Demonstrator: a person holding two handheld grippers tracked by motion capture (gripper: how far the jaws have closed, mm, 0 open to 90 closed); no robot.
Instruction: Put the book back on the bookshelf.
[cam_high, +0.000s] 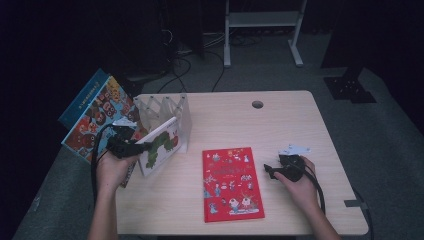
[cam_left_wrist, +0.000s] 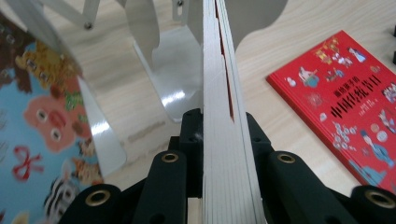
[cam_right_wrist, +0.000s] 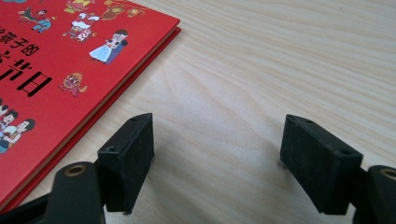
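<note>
My left gripper (cam_high: 142, 146) is shut on a white picture book (cam_high: 160, 146) with a green caterpillar on its cover. It holds the book upright by its edge beside the clear folding book rack (cam_high: 165, 111). In the left gripper view the book's page block (cam_left_wrist: 223, 116) runs up between my two black jaws, with the rack's plates (cam_left_wrist: 163, 70) just behind it. A red picture book (cam_high: 231, 182) lies flat on the table's middle. My right gripper (cam_high: 270, 171) rests on the wood just right of it, open, with only bare table (cam_right_wrist: 219, 135) between its jaws and the red book (cam_right_wrist: 60, 60) to their left.
A blue picture book with cartoon faces (cam_high: 97, 117) leans at the rack's left end, past the table's left edge. A round cable hole (cam_high: 257, 104) sits near the table's far edge. A white frame (cam_high: 262, 25) and cables stand on the floor beyond.
</note>
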